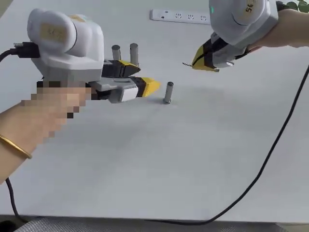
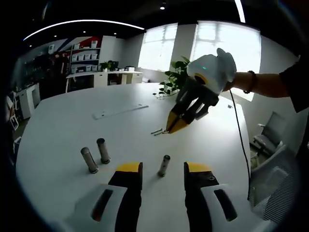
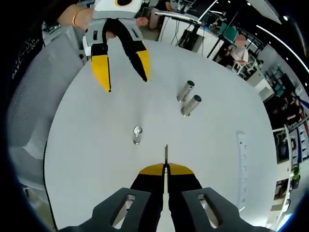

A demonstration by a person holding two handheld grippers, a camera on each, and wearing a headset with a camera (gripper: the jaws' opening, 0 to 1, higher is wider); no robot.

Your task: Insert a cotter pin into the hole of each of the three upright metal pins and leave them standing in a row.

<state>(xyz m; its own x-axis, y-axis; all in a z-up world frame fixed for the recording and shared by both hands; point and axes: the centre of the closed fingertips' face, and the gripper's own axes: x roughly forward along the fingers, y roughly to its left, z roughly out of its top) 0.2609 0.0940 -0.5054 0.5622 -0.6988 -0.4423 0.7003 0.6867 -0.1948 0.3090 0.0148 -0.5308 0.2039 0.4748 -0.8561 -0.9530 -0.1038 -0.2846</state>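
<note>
Left gripper: jaws apart, held low over the table, tips just left of the lone metal pin.
Right gripper: jaws clamped on the cotter pin, raised in the air, far right of the lone metal pin.
Cotter pin: thin wire projecting from the right jaw tips, apart from every metal pin.
Lone metal pin: upright on the table, mid-scene.
Paired metal pins: upright, near each other, far left, beyond the left gripper.
Power strip: white, flat along the far edge.
</note>
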